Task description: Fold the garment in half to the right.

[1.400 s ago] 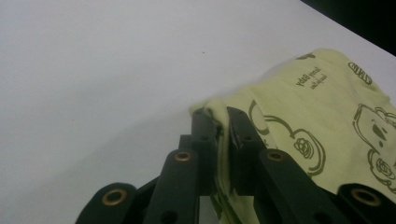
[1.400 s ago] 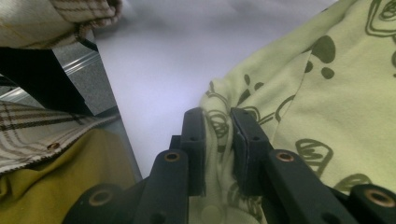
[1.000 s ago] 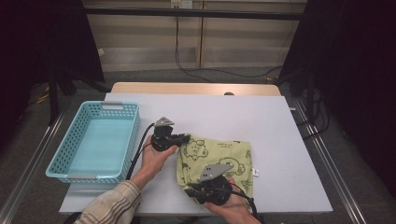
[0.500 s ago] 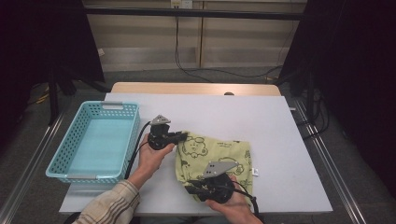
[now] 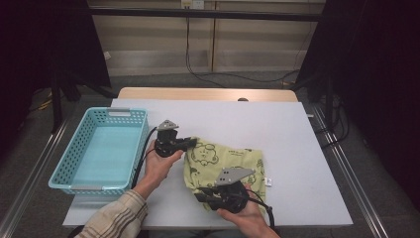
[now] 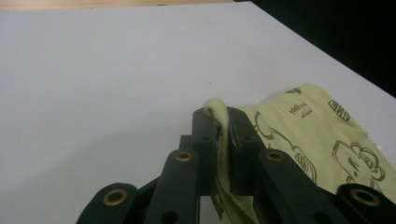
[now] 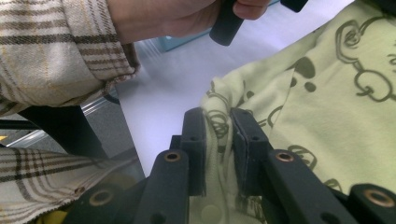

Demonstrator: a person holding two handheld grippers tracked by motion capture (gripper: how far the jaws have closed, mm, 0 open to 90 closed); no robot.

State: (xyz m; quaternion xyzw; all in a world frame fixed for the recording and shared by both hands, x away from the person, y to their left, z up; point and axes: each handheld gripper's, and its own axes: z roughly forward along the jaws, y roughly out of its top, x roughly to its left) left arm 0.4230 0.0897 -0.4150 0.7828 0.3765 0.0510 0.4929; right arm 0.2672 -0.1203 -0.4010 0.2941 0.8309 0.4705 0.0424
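yellow-green cloth, dark cartoon prints, lettering illegible

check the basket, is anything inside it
No, the blue basket holds nothing; the yellow cloth lies on the table beside it.

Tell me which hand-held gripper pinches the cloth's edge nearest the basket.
The left hand-held gripper: it clamps the yellow-green printed cloth at the corner beside the turquoise plastic basket. The right hand-held gripper grips the near edge.

A pale yellow-green cloth with dark cartoon prints lies rumpled on the white surface. Two edges are pinched up — near and left.
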